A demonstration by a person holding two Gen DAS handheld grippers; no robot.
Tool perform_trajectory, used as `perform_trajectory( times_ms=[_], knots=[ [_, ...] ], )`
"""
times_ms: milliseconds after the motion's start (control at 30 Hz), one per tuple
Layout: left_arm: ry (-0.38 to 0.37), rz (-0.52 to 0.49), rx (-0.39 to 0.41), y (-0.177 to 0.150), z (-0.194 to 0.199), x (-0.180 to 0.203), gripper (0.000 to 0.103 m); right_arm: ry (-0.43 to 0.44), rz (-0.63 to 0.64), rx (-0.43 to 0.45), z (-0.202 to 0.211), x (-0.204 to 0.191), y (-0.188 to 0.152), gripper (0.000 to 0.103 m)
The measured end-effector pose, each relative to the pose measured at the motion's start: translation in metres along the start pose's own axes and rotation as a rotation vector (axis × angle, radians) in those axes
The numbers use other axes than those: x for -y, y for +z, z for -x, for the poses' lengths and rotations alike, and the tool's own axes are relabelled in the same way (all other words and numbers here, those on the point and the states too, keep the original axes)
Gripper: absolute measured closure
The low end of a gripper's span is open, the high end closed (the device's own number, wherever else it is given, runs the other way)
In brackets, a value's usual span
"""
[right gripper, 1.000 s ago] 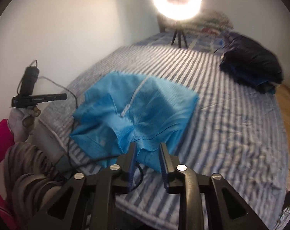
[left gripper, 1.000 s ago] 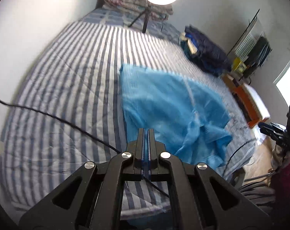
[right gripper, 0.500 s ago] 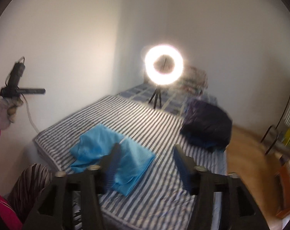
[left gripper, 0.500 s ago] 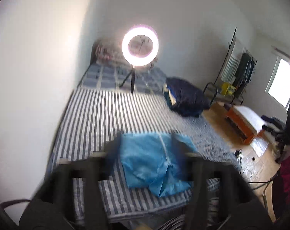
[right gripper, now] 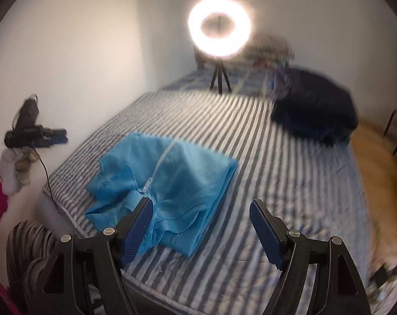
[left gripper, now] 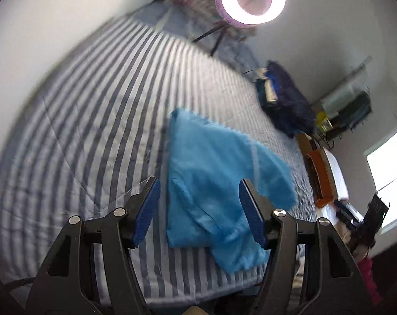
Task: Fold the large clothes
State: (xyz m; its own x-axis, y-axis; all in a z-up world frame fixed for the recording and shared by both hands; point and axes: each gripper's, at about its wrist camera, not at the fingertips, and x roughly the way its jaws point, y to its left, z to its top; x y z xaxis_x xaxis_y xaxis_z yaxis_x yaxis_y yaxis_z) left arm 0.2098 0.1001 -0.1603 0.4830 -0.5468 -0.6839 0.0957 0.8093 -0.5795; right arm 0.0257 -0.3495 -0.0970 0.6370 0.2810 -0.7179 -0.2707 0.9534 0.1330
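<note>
Jaws of left gripper (left gripper: 198,210) apart, empty; right gripper (right gripper: 201,225) jaws just opening, empty. Folded blue garment (right gripper: 169,183) lies ahead of both, beneath their tips, on striped bed (right gripper: 290,183), untouched.

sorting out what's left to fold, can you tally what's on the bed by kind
Light blue garment, partly folded: 1
Dark navy clothing pile: 1
Ring light on tripod: 1
Patterned bedding bundle at the head of the striped bed, blurred: 1
Total: 4
</note>
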Motion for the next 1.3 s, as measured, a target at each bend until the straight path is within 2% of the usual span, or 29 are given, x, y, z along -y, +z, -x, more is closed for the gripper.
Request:
perform_trajectory(
  times_ms=[133,233,267,333,367,400,467,500,533,567,633,767,833,933,1067,1133,1167,1200,1233,1300],
  knots=[
    [-0.031,0.124,-0.065,0.004,-0.05,-0.029,0.04,0.065,-0.114,-0.042,-0.042,0.017,-0.009,0.025],
    [-0.072,0.207,-0.091,0.003,-0.073,-0.043,0.04,0.127,-0.243,-0.066,-0.075,0.036,-0.015,0.029],
    [-0.076,0.219,-0.097,0.002,-0.079,-0.044,0.044,0.148,-0.296,-0.071,-0.084,0.045,-0.019,0.033],
    [-0.086,0.213,-0.114,-0.001,-0.088,-0.042,0.063,0.19,-0.381,-0.084,-0.099,0.057,-0.024,0.041],
    [-0.085,0.196,-0.129,-0.003,-0.093,-0.038,0.077,0.205,-0.408,-0.089,-0.106,0.062,-0.027,0.047],
    [-0.083,0.184,-0.135,-0.005,-0.095,-0.036,0.086,0.216,-0.425,-0.093,-0.111,0.064,-0.029,0.049],
    [-0.084,0.165,-0.142,-0.006,-0.1,-0.032,0.096,0.242,-0.442,-0.094,-0.117,0.066,-0.031,0.054],
    [-0.084,0.162,-0.138,-0.007,-0.101,-0.032,0.098,0.262,-0.452,-0.093,-0.12,0.067,-0.032,0.058],
    [-0.086,0.164,-0.133,-0.007,-0.101,-0.032,0.099,0.287,-0.465,-0.095,-0.123,0.067,-0.033,0.069],
    [-0.086,0.163,-0.126,-0.008,-0.099,-0.031,0.1,0.313,-0.48,-0.1,-0.126,0.067,-0.034,0.084],
    [-0.086,0.153,-0.11,-0.008,-0.093,-0.025,0.101,0.35,-0.49,-0.109,-0.127,0.064,-0.034,0.101],
    [-0.074,0.126,-0.107,-0.012,-0.076,-0.023,0.102,0.387,-0.436,-0.112,-0.111,0.05,-0.029,0.103],
    [-0.036,0.08,-0.112,-0.019,-0.074,-0.023,0.102,0.376,-0.412,-0.121,-0.107,0.046,-0.032,0.103],
    [0.022,0.042,-0.146,-0.032,-0.087,-0.027,0.102,0.326,-0.406,-0.177,-0.118,0.044,-0.045,0.103],
    [0.051,-0.002,-0.152,-0.039,-0.092,-0.023,0.101,0.256,-0.355,-0.24,-0.129,0.039,-0.052,0.102],
    [0.062,-0.031,-0.146,-0.039,-0.083,-0.02,0.101,0.257,-0.348,-0.244,-0.123,0.04,-0.048,0.098],
    [0.072,-0.046,-0.136,-0.038,-0.078,-0.017,0.097,0.246,-0.345,-0.23,-0.117,0.041,-0.045,0.093],
    [0.088,-0.064,-0.118,-0.038,-0.07,-0.015,0.095,0.235,-0.347,-0.214,-0.109,0.043,-0.042,0.087],
    [0.103,-0.081,-0.099,-0.038,-0.062,-0.013,0.094,0.218,-0.345,-0.195,-0.1,0.043,-0.039,0.075],
    [0.129,-0.111,-0.042,-0.037,-0.044,-0.007,0.094,0.15,-0.318,-0.132,-0.078,0.04,-0.031,0.073]
  ],
)
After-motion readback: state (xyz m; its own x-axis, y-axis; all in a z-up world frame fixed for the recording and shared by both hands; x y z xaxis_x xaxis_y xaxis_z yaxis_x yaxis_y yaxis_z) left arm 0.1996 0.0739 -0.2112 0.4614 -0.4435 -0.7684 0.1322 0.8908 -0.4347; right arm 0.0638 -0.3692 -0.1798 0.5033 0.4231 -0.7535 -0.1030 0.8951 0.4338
